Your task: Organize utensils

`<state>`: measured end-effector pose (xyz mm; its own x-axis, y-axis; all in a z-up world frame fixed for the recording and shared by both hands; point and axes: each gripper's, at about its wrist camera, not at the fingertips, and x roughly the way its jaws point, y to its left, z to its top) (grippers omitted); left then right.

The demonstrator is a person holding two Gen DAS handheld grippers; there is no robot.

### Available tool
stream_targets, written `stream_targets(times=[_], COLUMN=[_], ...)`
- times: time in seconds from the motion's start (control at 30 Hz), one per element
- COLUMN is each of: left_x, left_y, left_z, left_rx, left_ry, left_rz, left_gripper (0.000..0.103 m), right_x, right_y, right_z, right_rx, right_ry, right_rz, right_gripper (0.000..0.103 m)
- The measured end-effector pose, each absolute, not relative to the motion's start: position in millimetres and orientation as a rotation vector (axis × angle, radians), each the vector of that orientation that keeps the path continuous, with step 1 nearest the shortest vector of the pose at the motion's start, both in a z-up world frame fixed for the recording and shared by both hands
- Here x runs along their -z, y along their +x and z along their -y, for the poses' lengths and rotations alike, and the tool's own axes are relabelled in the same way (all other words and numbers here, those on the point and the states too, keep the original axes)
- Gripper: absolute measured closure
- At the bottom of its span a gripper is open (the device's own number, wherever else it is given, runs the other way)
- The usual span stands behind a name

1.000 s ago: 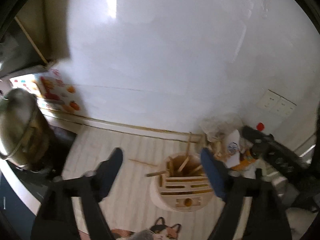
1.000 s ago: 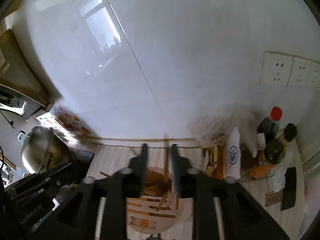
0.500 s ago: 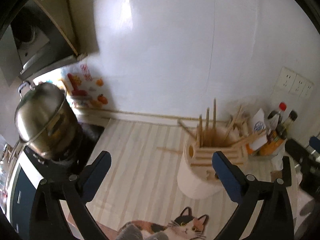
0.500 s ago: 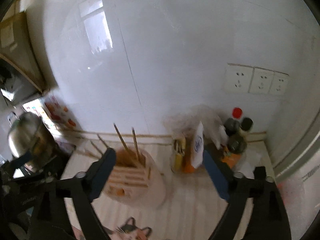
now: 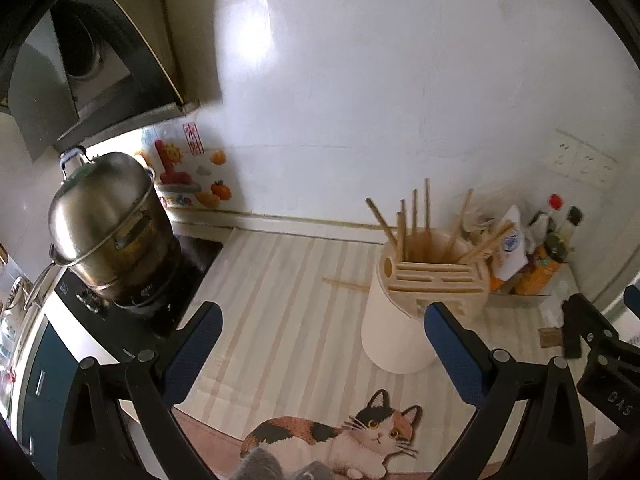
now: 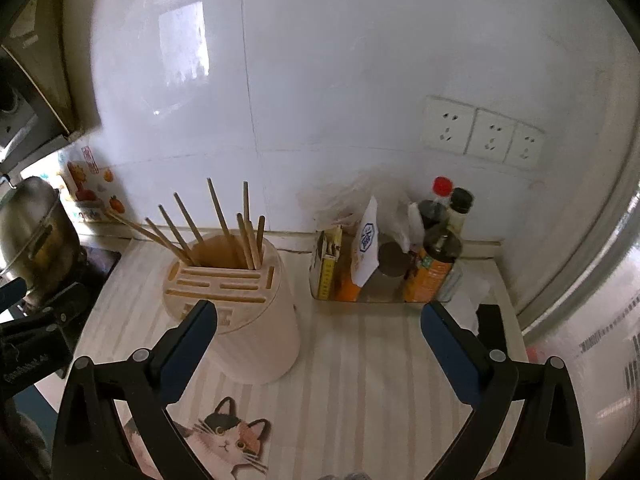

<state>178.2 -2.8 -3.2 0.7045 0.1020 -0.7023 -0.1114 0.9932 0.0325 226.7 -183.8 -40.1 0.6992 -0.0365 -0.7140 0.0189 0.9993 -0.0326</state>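
Note:
A cream utensil holder (image 5: 394, 332) with a slotted wooden top stands on the striped counter, and several wooden chopsticks (image 5: 414, 220) stick up out of its well. One loose chopstick (image 5: 346, 285) lies on the counter behind it. My left gripper (image 5: 323, 314) hangs open in front and to the left of the holder, with nothing between its blue pads. In the right wrist view the holder (image 6: 256, 340) and its chopsticks (image 6: 218, 210) sit at lower left. My right gripper (image 6: 319, 312) is above the counter, its jaws opening wide and holding nothing.
A steel pot (image 5: 104, 224) sits on the stove at the left under a range hood. A clear tray (image 6: 360, 298) with bottles and packets stands by the wall on the right, below the sockets (image 6: 480, 130). A cat-print mat (image 5: 340, 440) lies near the front edge.
Both grippers have drawn back from the holder and now see it from farther off. The right jaws went from narrow, around a chopstick, to wide apart. The left jaws widened too.

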Motion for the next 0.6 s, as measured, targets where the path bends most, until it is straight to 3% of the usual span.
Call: stream_targets(times=[0.6], left_x=[-68.6], left_y=[17.7], left_z=[-36.8], left_rx=[0.035], left_ry=[0.01], left_rz=[-0.632], left_gripper=[0.0], right_x=[-60.0], right_y=[29.7], right_z=[137.5], right_rx=[0.17], right_ry=[-0.007], right_rz=[-0.593], right_gripper=[0.0])
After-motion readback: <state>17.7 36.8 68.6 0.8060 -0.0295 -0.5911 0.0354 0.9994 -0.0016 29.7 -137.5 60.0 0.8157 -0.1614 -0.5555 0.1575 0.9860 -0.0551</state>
